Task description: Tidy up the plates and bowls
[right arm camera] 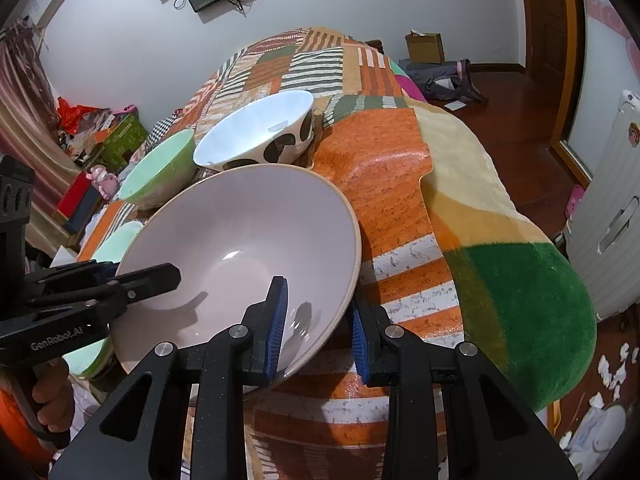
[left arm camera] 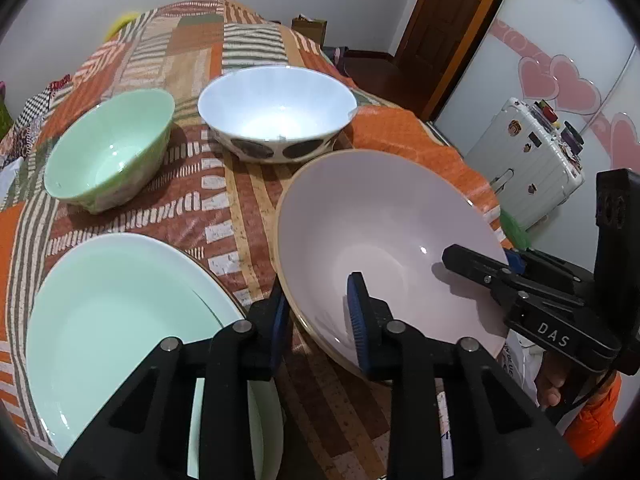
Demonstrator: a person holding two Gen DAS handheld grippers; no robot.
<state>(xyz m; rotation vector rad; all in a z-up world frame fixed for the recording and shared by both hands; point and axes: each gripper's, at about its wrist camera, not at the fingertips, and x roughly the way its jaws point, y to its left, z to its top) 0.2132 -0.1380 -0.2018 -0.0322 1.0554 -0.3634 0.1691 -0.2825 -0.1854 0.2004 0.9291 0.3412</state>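
A large pale pink bowl (left arm camera: 384, 236) sits tilted over the patterned table; it also shows in the right wrist view (right arm camera: 248, 232). My left gripper (left arm camera: 320, 320) straddles its left rim, one finger inside and one outside. My right gripper (right arm camera: 318, 320) straddles its right rim the same way. Whether the pads press the rim I cannot tell. A mint green plate (left arm camera: 116, 320) lies to the left. A small green bowl (left arm camera: 112, 152) and a white bowl with dark spots (left arm camera: 276, 108) stand further back.
The table wears an orange, striped cloth (left arm camera: 240, 208). A yellow and green blanket (right arm camera: 520, 280) hangs off the right side. A white suitcase (left arm camera: 528, 160) stands on the floor at right. Boxes and toys (right arm camera: 100, 148) clutter the left.
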